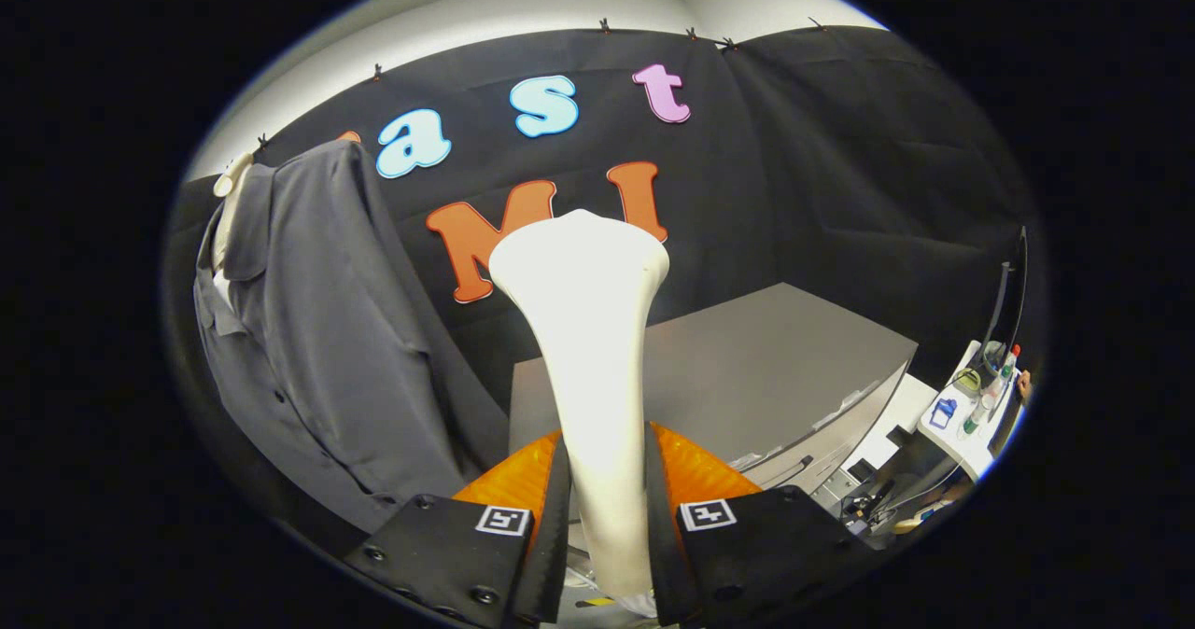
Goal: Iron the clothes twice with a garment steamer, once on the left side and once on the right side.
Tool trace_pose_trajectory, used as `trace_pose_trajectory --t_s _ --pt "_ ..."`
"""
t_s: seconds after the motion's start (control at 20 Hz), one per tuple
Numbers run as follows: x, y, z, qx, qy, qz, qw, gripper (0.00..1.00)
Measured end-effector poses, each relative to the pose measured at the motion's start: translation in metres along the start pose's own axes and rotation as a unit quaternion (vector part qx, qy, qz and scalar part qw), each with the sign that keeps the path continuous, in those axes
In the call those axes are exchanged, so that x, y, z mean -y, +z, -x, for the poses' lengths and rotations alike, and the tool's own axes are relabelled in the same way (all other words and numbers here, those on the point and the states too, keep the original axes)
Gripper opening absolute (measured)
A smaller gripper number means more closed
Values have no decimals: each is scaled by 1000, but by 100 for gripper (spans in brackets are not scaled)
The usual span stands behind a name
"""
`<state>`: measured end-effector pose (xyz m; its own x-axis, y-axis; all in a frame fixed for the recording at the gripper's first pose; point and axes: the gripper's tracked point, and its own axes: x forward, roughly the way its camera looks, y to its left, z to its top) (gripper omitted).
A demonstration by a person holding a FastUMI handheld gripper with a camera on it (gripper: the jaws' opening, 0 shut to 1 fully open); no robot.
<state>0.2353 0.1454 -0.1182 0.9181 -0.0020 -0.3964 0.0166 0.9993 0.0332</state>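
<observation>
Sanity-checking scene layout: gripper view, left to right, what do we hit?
Grey shirt hanging against the booth wall → white garment steamer clamped between the fingers of the hand-held gripper → grey table beyond it → white side shelf with bottles and small items.

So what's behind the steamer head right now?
Behind the steamer, held in the tongs, are the black wall cloth and a grey table. The head hides part of both.
</observation>
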Motion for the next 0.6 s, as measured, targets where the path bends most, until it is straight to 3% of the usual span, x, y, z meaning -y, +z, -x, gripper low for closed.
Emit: trace_pose_trajectory --t_s 0.35,0.6 --pt "-72 -16 66 34 -6 -1 999 44" --pt "-114 -31 86 40 -10 6 999 44"
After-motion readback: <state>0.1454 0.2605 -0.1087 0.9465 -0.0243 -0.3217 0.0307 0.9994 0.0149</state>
